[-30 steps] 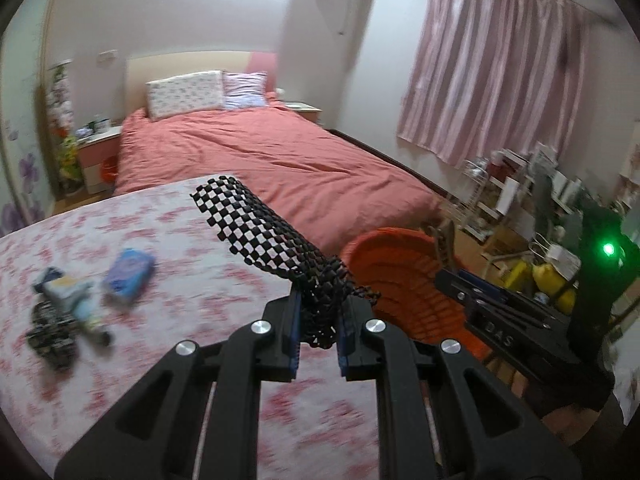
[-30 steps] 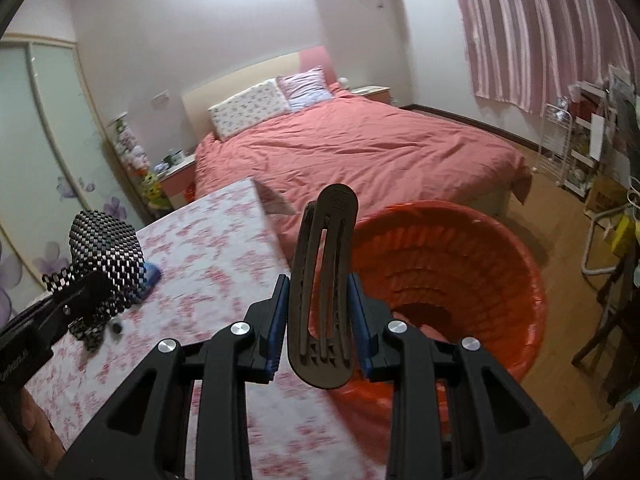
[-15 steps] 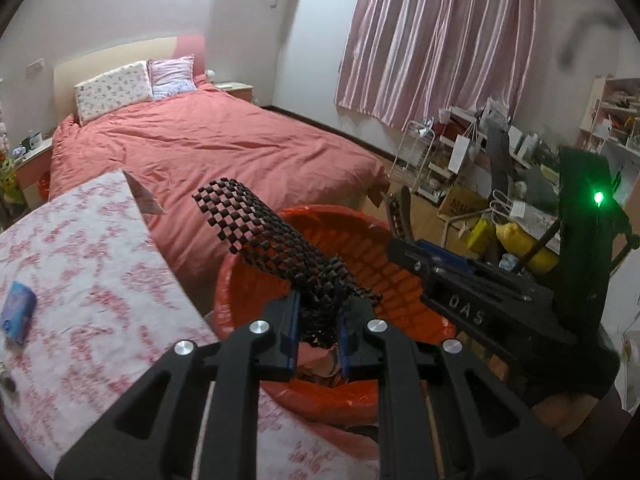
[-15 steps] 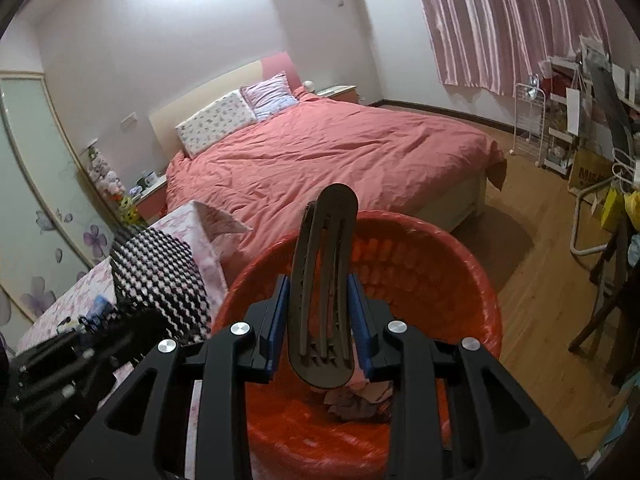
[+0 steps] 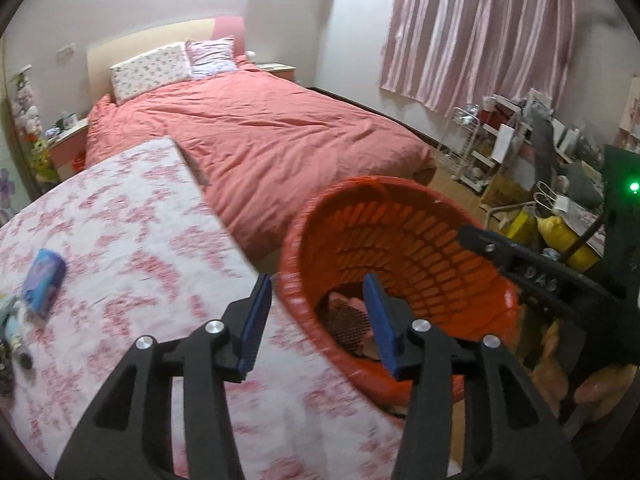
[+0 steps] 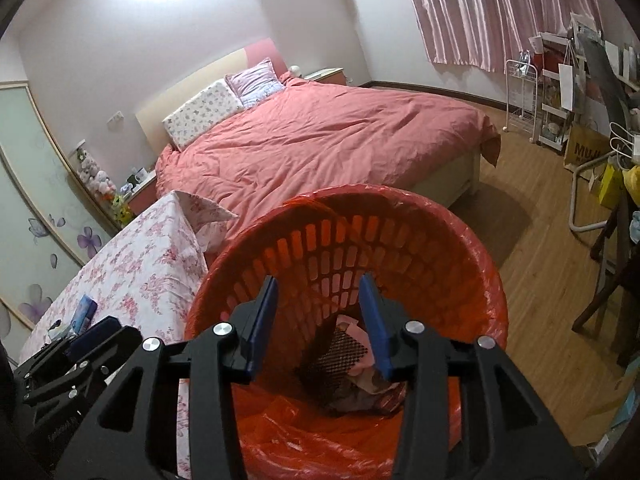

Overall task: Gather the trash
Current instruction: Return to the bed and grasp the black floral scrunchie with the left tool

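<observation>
An orange slatted basket [image 5: 376,182] lined with a red bag stands beside the floral-cloth table [image 5: 120,220]. My left gripper [image 5: 320,316] hangs over its near rim, jaws opening, nothing between them. My right gripper [image 6: 320,308] is above the basket [image 6: 360,194], jaws also opening and empty. A black-and-white checkered net [image 6: 340,354] lies at the bottom among crumpled scraps, also seen in the left wrist view as the net [image 5: 348,320]. On the table remain a blue packet [image 5: 44,280] and small items [image 5: 14,332] at its left edge.
A bed with a red quilt [image 6: 320,144] fills the space behind the basket. Wire shelves and bags [image 5: 520,152] crowd the right wall under pink curtains. Wooden floor [image 6: 532,216] lies right of the basket. The other gripper [image 5: 532,276] reaches in from the right.
Both grippers swung from the table to above the basket and opened. The checkered net left the left gripper and the dark slotted piece left the right one; the net now lies in the basket.
</observation>
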{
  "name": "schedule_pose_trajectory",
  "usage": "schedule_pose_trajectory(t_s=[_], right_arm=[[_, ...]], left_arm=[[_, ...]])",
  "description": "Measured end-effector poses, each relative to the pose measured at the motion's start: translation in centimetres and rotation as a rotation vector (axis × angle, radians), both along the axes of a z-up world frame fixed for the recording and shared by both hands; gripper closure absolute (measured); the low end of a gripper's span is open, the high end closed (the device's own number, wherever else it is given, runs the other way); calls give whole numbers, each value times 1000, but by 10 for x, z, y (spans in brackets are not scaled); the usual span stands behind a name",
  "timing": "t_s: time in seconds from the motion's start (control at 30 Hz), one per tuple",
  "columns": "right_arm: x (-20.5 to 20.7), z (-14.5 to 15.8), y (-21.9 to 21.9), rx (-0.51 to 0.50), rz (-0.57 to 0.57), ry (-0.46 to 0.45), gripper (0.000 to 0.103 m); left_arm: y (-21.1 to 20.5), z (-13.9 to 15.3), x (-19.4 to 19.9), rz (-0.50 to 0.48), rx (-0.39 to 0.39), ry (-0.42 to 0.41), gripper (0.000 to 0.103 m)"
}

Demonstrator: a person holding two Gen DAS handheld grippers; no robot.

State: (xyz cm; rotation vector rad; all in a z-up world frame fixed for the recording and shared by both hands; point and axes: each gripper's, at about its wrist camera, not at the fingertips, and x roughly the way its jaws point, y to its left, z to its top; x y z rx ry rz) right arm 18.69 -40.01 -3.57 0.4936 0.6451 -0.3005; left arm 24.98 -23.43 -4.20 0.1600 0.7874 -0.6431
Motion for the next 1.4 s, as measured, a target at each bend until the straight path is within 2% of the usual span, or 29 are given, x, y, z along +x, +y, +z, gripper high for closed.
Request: schedule_pose_trajectory(t_s=[0.07,0.23,0.5,0.73,0.77,0.9,1.0,1.2,1.27,1.3,1.37,1.4], right_arm=[[1,1,2,-10,7,-2,55],[4,8,31,-35,56,3,55],[13,14,77,-52,140,14,55],[24,14,120,-78,225,29,51],[26,13,128,-82,236,33,51],[34,10,149,-86,277,52,51],[37,8,161,-86,296,62,51],[42,4,178,-100,330,86,51],[45,1,182,-102,333,93,51],[46,1,184,-102,334,97,51],[48,-1,187,-99,339,104,51],[48,-1,188,-98,341,105,51]], left_arm=[[12,4,-1,25,7,-12,53],[58,11,-7,105,37,-59,48],[142,15,-5,273,75,-91,42],[242,11,6,505,123,-112,31],[260,9,9,556,127,-110,30],[307,3,20,663,125,-89,30],[322,-4,33,688,126,-48,30],[325,-15,50,678,78,15,30],[323,-19,55,667,58,31,31],[323,-22,57,663,51,36,35],[321,-26,64,657,49,53,47],[321,-30,67,653,44,71,60]])
